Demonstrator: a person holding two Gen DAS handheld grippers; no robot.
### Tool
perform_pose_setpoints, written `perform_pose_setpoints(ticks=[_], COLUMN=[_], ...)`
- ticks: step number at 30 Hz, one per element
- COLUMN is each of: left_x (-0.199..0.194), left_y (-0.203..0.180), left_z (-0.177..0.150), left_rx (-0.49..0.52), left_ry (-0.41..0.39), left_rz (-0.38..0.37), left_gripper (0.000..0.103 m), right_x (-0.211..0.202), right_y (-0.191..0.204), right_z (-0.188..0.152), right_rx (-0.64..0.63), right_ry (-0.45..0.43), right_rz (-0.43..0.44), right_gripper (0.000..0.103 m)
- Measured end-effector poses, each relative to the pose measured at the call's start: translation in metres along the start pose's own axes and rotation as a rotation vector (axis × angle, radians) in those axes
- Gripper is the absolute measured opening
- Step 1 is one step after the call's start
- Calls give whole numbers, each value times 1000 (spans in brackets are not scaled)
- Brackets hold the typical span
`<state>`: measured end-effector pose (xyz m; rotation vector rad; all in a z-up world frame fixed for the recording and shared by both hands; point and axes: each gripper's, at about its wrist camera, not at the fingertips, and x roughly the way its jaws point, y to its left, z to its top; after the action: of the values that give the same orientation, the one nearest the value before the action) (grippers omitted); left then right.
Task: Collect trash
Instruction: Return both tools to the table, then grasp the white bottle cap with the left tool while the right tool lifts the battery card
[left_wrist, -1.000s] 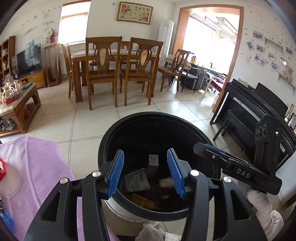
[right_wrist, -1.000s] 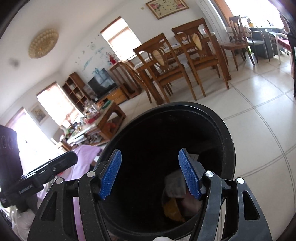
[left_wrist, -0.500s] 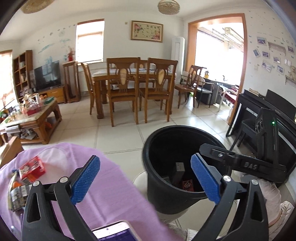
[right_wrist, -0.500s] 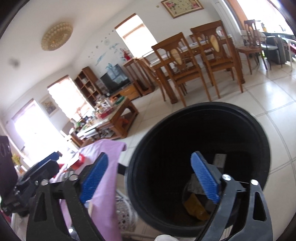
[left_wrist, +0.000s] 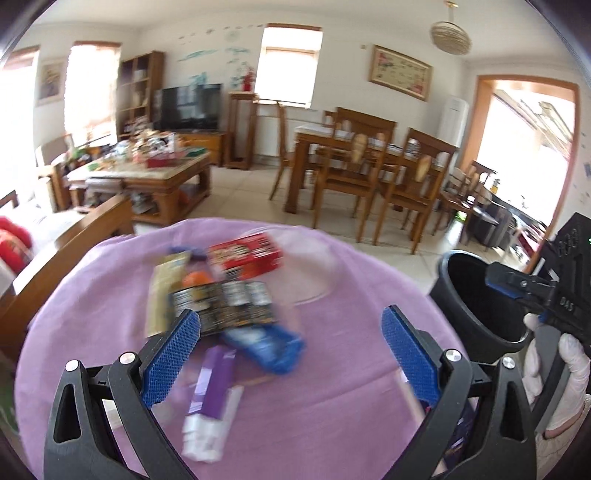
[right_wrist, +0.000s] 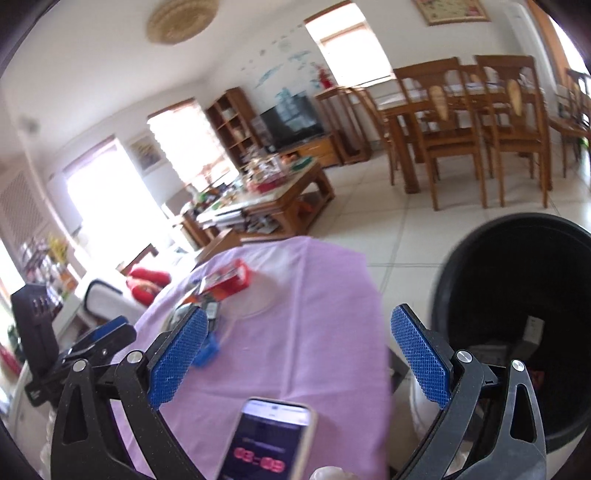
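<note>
Only right wrist view shows phone (right_wrist: 267, 439); left gripper (left_wrist: 291, 354), right gripper (right_wrist: 299, 360) wide open, empty.

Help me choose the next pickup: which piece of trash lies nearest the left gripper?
The purple box, lying just ahead of the left gripper; the red box sits farthest back.

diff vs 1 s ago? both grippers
Both swung from over the black bin to the purple-clothed table. The left gripper and right gripper went from part-open to wide, both empty. The trash pile lies untouched; the bin stands where it was.
</note>
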<state>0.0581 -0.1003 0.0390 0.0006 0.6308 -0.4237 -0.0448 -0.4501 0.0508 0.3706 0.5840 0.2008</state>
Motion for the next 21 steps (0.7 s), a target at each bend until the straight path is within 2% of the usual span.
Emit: perform_pose_setpoints(ticks=[5,11,15,19,21], left_x=[-17,-19,-12,-3,-1], left_y=[66,110,136,144,150], left_z=[-23,-51,-63,-71,-73], left_rx=[-15,4,15,26,11], left_ry=[48,144,203,269,284], left_rz=[92,158,137,103,62], left_gripper=[98,95,86,76,64], right_x=[39,88,131,171,187], right_y=[70,140,168,187,193], right_z=[0,-13,-12,-15,-17], right_rx=[-178,-420,-558,-706,-777], right_ry=[84,159,226,300,325], right_rz=[66,93,109,142,162], right_gripper=[98,98,98,98,98])
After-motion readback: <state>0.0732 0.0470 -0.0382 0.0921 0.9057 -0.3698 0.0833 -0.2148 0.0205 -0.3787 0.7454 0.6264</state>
